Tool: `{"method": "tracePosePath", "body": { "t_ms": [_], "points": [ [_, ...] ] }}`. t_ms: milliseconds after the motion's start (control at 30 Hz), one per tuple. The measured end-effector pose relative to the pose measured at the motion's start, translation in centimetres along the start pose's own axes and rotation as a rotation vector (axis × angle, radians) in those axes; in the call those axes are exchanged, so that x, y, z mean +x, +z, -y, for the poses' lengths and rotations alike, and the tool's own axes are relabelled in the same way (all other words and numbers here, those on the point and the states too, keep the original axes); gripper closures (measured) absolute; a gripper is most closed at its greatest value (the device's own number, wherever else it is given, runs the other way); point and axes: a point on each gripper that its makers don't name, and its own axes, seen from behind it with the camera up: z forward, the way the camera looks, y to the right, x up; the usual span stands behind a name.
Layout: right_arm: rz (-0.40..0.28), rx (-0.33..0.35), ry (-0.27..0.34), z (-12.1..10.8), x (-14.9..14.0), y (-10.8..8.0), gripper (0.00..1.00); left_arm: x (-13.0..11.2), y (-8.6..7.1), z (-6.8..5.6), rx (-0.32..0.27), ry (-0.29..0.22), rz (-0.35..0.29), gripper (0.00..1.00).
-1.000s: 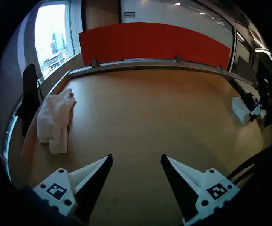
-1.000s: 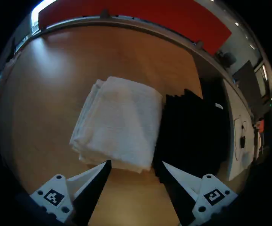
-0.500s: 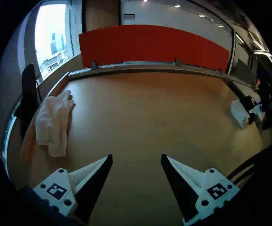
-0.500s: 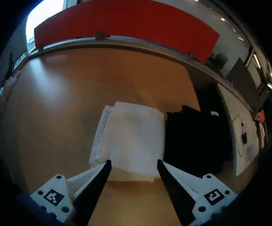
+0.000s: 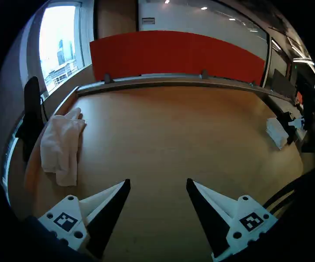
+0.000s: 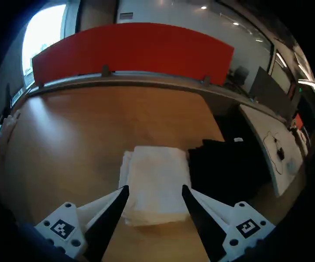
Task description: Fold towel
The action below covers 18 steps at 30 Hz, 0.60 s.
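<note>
In the left gripper view a crumpled white towel (image 5: 60, 143) lies at the left edge of the wooden table (image 5: 170, 126). My left gripper (image 5: 157, 187) hovers open over bare wood, well to the right of that towel. In the right gripper view a folded white towel stack (image 6: 157, 183) rests on the table near its right edge, and my right gripper (image 6: 154, 194) stands open just above its near side, nothing between the fingers. The same folded stack (image 5: 276, 132) appears small at the far right of the left gripper view.
A stack of black cloth (image 6: 227, 170) lies right beside the folded towel. A red partition (image 6: 131, 52) and a metal rail run along the table's far edge. A black chair (image 5: 30, 118) stands at the left, a white desk (image 6: 273, 148) to the right.
The right gripper has drawn back and tilted up from the folded towel, which now sits lower and smaller in its view. The left gripper view shifted only slightly.
</note>
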Motion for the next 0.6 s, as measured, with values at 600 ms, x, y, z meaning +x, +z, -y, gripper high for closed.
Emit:
{"method": "tracePosePath", "body": {
  "t_ms": [600],
  "points": [
    [-0.290, -0.012, 0.089, 1.8, 5.4, -3.0, 0.06, 2.0, 0.0, 0.2, -0.003, -0.004, -0.039, 0.05]
  ]
}}
